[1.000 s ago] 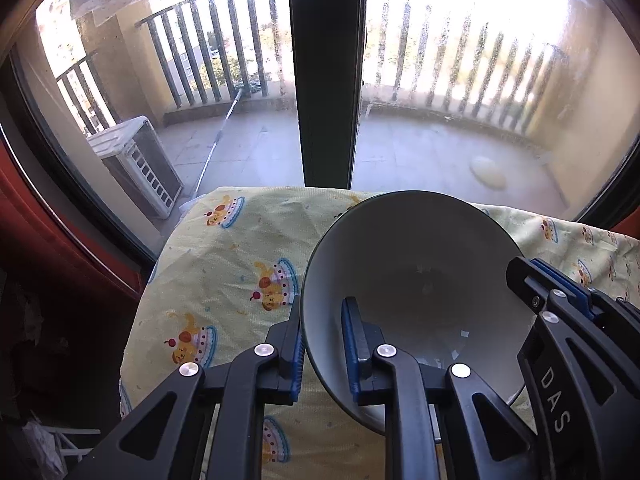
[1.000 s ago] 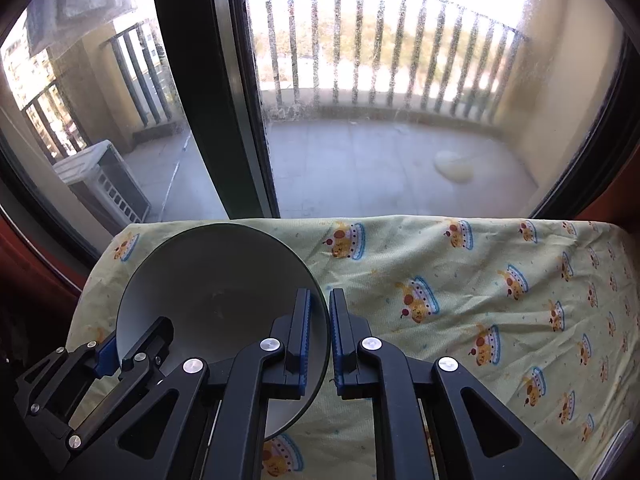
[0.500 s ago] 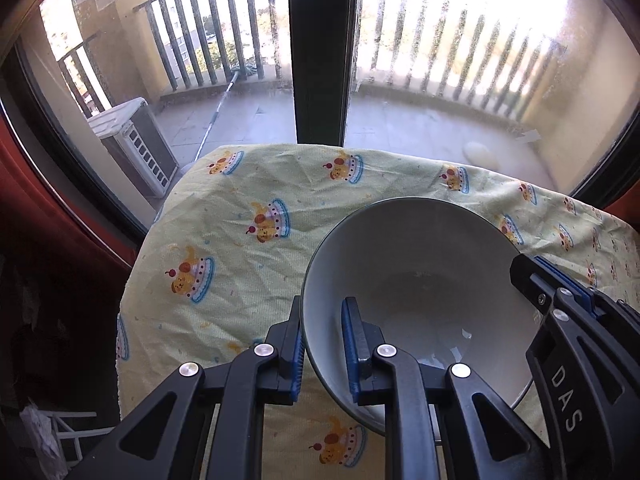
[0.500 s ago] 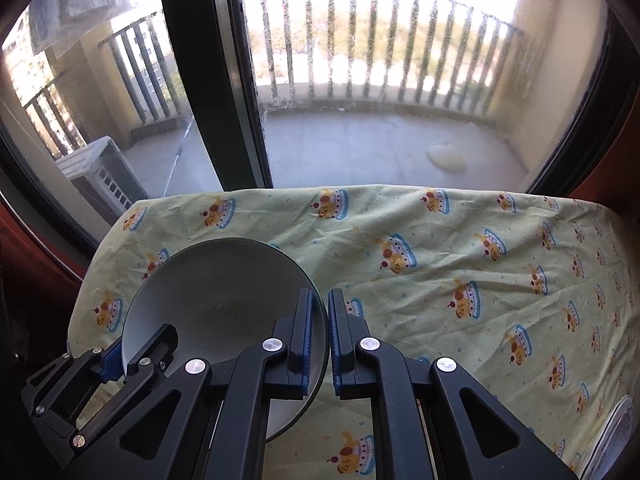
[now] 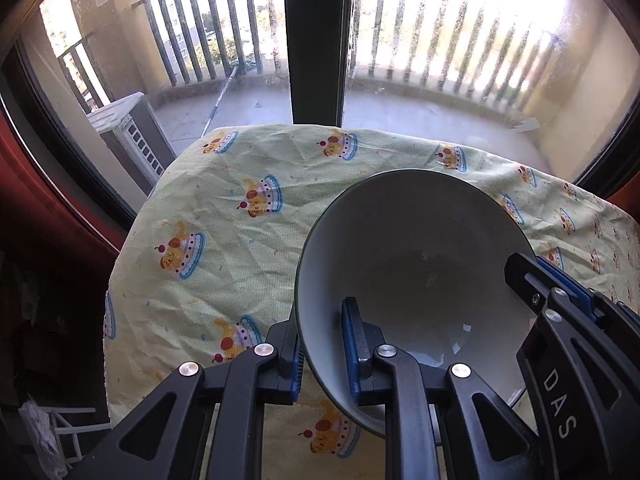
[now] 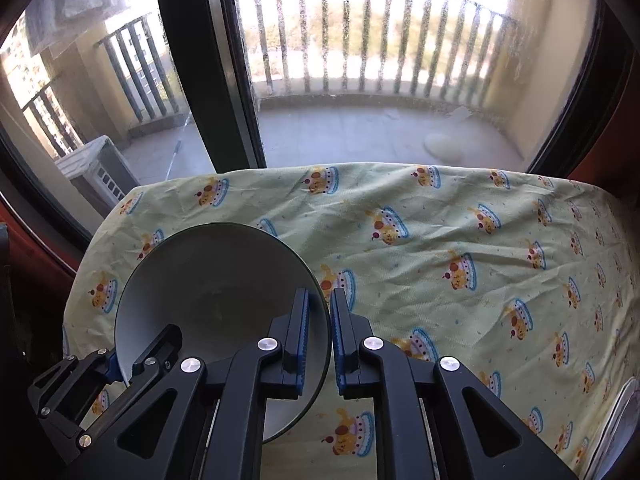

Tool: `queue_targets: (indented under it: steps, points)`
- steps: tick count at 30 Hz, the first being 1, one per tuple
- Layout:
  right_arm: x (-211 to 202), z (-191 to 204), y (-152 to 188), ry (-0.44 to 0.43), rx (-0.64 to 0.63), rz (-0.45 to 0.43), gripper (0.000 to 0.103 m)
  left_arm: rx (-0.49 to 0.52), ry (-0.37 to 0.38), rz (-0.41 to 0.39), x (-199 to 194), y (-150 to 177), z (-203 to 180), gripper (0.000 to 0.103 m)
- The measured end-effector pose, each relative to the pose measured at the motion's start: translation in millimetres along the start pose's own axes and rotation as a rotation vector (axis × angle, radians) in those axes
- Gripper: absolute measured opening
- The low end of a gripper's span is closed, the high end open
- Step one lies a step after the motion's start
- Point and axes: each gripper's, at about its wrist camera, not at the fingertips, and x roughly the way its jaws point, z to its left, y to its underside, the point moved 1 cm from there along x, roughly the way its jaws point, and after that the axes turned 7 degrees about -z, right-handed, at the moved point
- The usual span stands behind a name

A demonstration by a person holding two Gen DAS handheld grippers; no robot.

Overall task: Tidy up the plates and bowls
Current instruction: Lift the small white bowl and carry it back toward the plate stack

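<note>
Holding one grey bowl (image 5: 416, 248) by its rim, the left gripper (image 5: 322, 354) and right gripper (image 6: 329, 336) both pinch it tight above the worktop (image 6: 460, 232). It is not put down yet. A plate edge (image 6: 624, 420) waits far right.

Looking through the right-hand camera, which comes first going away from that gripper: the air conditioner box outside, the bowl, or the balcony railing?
1. Bowl: clamped at its rim in the right gripper, low and left.
2. Air conditioner box: outside the glass, on the left of the balcony floor.
3. Balcony railing: at the balcony's outer edge, across the top.
</note>
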Motion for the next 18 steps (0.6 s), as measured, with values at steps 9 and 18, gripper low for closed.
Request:
queue_targets:
  steps: [9, 18]
  points:
    - [0.8, -0.5, 4.0, -0.025, -0.002, 0.022, 0.014, 0.009, -0.011, -0.017, -9.5, 4.2, -1.7, 0.013]
    - [-23.8, -12.5, 8.6, -0.018, -0.012, 0.007, 0.012, 0.000, -0.009, -0.031, -33.3, 12.6, -14.4, 0.014]
